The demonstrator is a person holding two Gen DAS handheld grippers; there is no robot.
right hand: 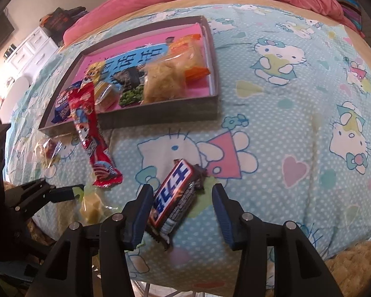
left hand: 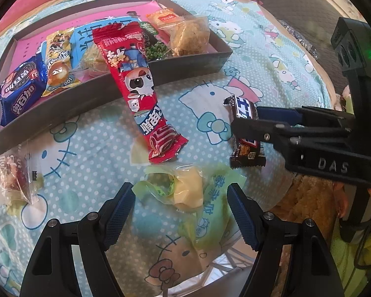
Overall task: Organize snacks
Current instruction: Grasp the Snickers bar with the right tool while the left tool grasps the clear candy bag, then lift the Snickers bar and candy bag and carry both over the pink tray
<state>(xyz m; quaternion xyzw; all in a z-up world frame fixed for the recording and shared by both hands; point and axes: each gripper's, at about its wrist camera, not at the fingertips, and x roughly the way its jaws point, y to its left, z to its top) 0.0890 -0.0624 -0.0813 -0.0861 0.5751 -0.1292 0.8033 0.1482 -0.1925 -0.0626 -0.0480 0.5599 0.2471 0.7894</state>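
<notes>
So we're mid snack-sorting here, and it looks like the pick-up stage for two stragglers at once. In the right wrist view the right gripper (right hand: 183, 212) sits over the Snickers-style chocolate bar (right hand: 175, 195) at lower centre; the left pad touches the wrapper but the right one stands clear of it, so the tongs are apart, not clamped. In the left wrist view the left gripper (left hand: 180, 212) has its tongs spread wide around the green-wrapped pastry (left hand: 188, 193) at the bottom middle, not touching it as far as I can see. Both snacks lie on the Hello Kitty blanket (left hand: 247, 57), well short of the grey tray (left hand: 190, 66) in the upper left. My guess for the next move: close on each wrapper, lift, and carry them up to the tray. Count-wise: one tray with roughly six or seven packets inside (hard to separate them), one long red packet (left hand: 136, 84) leaning over the tray's front wall, one clear-wrapped snack (left hand: 12, 178) at the left edge, one chocolate bar, one green pastry, two grippers.
</notes>
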